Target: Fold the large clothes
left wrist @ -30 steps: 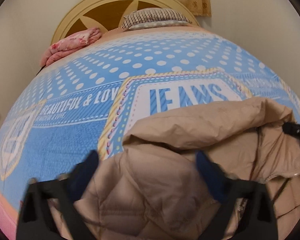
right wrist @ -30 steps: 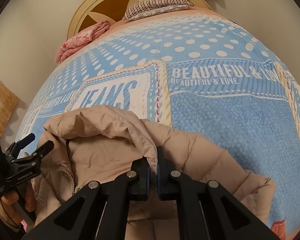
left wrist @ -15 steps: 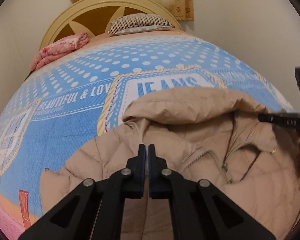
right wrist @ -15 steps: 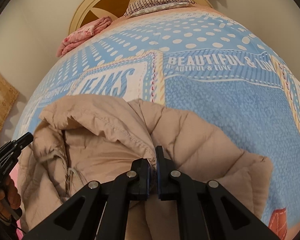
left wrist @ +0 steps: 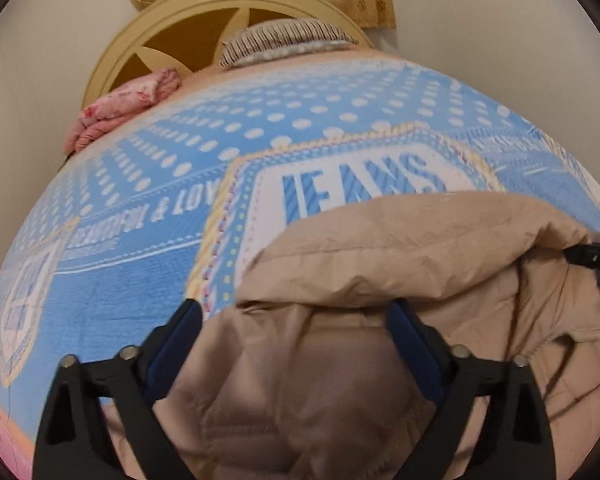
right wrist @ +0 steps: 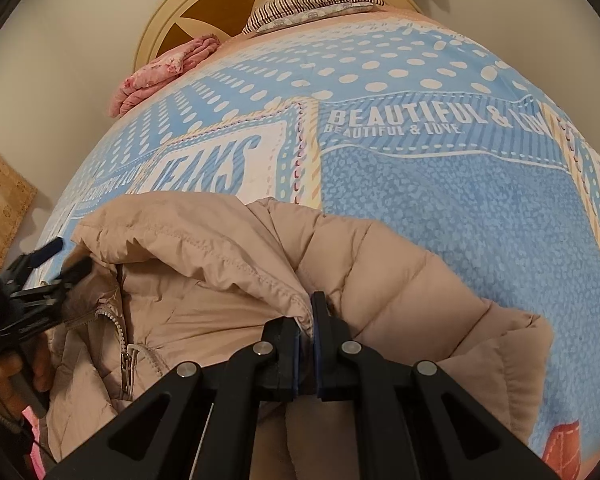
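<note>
A beige puffy jacket lies on the blue bedspread with its hood bunched toward the headboard. My left gripper hovers over the jacket's left shoulder; its jaws are opening, the fabric lies under the gap and the pads do not press on it. In the right wrist view my right gripper is shut on the hood's edge seam of the jacket. The left gripper shows at the left there, held by a hand. The jacket's zipper hangs open.
A striped pillow and a folded pink blanket lie at the head of the bed, against a cream round headboard. Blue bedspread stretches beyond the jacket to the right. Walls close in on both sides.
The left gripper, open a second ago, was shut and farther back half a second ago. Now it is open again and nearer the hood. The right gripper kept its grip.
</note>
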{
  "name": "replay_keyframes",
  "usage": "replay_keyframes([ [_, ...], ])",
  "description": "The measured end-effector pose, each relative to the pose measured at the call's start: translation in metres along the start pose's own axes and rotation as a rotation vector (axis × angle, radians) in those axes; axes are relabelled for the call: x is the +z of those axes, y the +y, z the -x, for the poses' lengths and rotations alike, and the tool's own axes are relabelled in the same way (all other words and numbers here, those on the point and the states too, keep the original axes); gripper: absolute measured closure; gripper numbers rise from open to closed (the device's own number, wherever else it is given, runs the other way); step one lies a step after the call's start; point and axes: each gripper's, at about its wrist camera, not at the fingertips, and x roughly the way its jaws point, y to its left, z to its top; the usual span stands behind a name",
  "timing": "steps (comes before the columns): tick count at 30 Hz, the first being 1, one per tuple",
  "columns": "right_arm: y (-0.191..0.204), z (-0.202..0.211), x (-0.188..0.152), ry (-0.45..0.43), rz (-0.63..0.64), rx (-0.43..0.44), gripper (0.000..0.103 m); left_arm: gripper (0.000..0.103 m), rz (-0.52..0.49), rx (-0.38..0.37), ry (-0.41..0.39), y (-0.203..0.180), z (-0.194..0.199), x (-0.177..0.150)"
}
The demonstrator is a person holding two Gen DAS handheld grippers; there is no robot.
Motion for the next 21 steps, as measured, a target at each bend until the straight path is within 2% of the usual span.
replay_keyframes([
  [1,0.0,0.0,0.0,0.0,-0.001,0.0,0.099,0.045,-0.008,-0.001,0.008,-0.001,-0.002,-0.001],
  [2,0.0,-0.001,0.0,0.002,-0.001,0.001,0.099,0.09,-0.013,-0.02,0.029,-0.001,-0.006,-0.001],
  [3,0.0,-0.001,0.0,0.003,0.001,0.002,0.099,0.095,-0.002,-0.032,0.036,0.0,-0.003,-0.001],
  [6,-0.001,0.0,0.001,0.006,0.011,0.006,0.099,0.098,0.006,-0.011,-0.044,-0.001,0.024,-0.007],
  [8,-0.002,0.003,0.0,0.003,0.013,0.008,0.099,0.098,0.022,-0.044,-0.085,0.002,0.052,-0.016],
  [10,0.0,0.006,-0.003,-0.001,0.029,0.004,0.099,0.098,0.002,-0.039,-0.109,-0.001,0.068,-0.025],
  [12,0.002,0.01,-0.006,-0.003,0.044,-0.004,0.099,0.098,-0.018,-0.054,-0.11,-0.004,0.077,-0.036],
  [14,0.004,0.01,-0.008,0.014,0.06,-0.01,0.099,0.098,-0.066,-0.015,-0.097,-0.01,0.071,-0.044],
  [17,0.006,0.018,-0.006,0.012,0.061,0.001,0.097,0.098,-0.028,-0.008,-0.038,0.002,0.044,-0.044],
  [18,0.007,0.023,-0.005,0.003,0.062,-0.016,0.092,0.098,-0.006,-0.013,-0.023,0.008,0.037,-0.044],
  [19,0.009,0.03,-0.004,-0.012,0.063,-0.042,0.068,0.098,0.006,-0.023,-0.017,0.01,0.034,-0.045],
  [20,0.012,0.04,-0.001,-0.044,0.062,-0.062,0.036,0.098,0.01,-0.028,-0.015,0.012,0.033,-0.046],
  [21,0.016,0.054,0.003,-0.1,0.062,-0.055,0.029,0.098,0.005,-0.029,-0.021,0.012,0.033,-0.047],
])
